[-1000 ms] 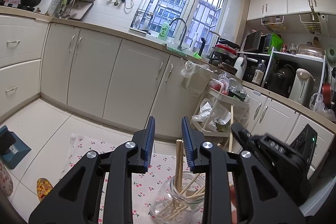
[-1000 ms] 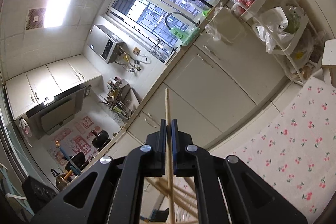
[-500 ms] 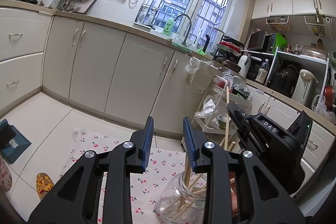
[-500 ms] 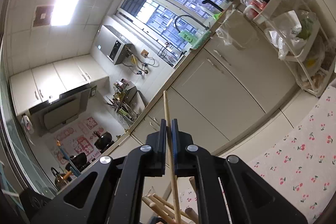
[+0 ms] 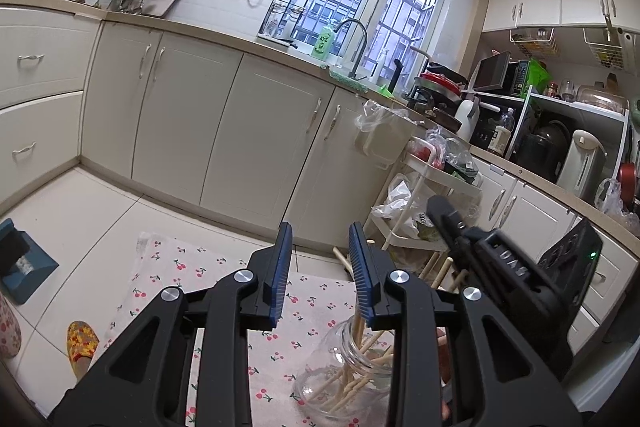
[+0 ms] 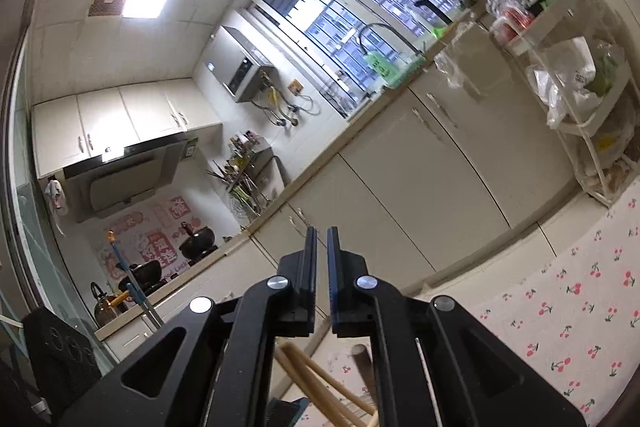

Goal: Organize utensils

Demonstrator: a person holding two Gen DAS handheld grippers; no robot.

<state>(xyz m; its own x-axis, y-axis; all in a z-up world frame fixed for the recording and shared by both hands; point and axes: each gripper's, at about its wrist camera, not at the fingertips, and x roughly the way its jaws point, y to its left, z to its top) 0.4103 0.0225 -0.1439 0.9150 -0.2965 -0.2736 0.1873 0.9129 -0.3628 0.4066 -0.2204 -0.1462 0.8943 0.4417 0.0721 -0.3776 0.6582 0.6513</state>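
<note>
A clear glass jar (image 5: 344, 383) stands on the cherry-print cloth (image 5: 224, 311) and holds several wooden chopsticks (image 5: 360, 379). My left gripper (image 5: 320, 267) is open and empty just above and left of the jar's mouth. My right gripper (image 6: 321, 247) has its jaws slightly apart and holds nothing; it also shows at the right in the left wrist view (image 5: 444, 215), above the jar. Chopstick tops (image 6: 304, 367) show below its fingers.
White kitchen cabinets (image 5: 248, 131) run along the back under a counter with a sink tap (image 5: 356, 43). A white trolley (image 5: 424, 203) with plastic bags stands to the right. A yellow slipper (image 5: 82, 341) and a blue box (image 5: 24, 263) lie on the floor at the left.
The right gripper was shut on a chopstick held upright; its jaws have parted and the chopstick has dropped into the jar. The left gripper stayed open.
</note>
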